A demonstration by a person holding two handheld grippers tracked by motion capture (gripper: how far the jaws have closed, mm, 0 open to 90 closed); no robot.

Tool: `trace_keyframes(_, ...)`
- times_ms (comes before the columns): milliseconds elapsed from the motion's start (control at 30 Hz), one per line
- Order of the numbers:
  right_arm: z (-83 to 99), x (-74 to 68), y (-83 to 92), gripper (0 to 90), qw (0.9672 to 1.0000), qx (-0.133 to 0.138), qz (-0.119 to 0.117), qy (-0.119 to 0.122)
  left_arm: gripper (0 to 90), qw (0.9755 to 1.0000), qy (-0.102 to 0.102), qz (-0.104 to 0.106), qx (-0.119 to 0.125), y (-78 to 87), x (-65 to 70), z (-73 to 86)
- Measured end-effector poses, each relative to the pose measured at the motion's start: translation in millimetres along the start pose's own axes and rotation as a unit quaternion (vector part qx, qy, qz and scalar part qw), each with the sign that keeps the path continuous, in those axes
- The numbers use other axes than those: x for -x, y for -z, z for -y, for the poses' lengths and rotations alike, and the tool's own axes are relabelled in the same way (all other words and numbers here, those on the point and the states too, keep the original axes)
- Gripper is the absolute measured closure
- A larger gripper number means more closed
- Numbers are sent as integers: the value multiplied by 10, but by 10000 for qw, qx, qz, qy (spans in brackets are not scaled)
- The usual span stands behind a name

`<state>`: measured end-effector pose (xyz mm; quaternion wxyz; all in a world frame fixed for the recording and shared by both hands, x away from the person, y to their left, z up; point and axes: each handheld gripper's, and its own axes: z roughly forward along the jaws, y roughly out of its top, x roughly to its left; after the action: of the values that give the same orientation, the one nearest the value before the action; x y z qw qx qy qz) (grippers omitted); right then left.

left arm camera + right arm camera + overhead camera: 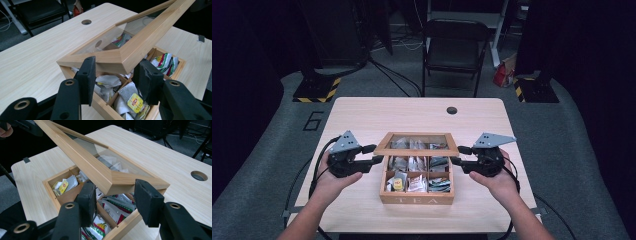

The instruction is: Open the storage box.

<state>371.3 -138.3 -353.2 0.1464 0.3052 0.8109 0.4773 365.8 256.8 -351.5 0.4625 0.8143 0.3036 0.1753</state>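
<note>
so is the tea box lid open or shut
Open partway: the lid is tilted up at its front, with tea bags visible beneath it in the box.

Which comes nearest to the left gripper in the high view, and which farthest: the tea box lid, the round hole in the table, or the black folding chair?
1. Tea box lid: right beside the left gripper, whose jaws are at its left front corner.
2. Round hole: farther back on the table, toward the right.
3. Black folding chair: on the floor beyond the table's far edge.

Wooden table (362, 112) with round cable hole (452, 110); black folding chair (455, 45) behind it; red bag (503, 75) on grey floor (257, 165); two yellow-black striped stand bases (316, 89).
</note>
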Motion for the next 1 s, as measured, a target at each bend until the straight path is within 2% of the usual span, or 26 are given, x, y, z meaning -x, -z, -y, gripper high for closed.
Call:
trace_keyframes(333,-156,99,-17,551,9998,127,111,-59,563,10000,-44,26,1,3,-138,-202)
trace_keyframes(533,-255,157,-55,557,9997,113,216,73,571,9999,82,98,95,-7,-219,-268)
trace_keyframes(600,-270,176,-76,553,9996,104,238,79,572,9998,142,113,130,-12,-240,-281)
trace_keyframes(1000,-285,331,-247,541,9990,-31,445,72,589,9997,168,78,148,-32,-320,-374)
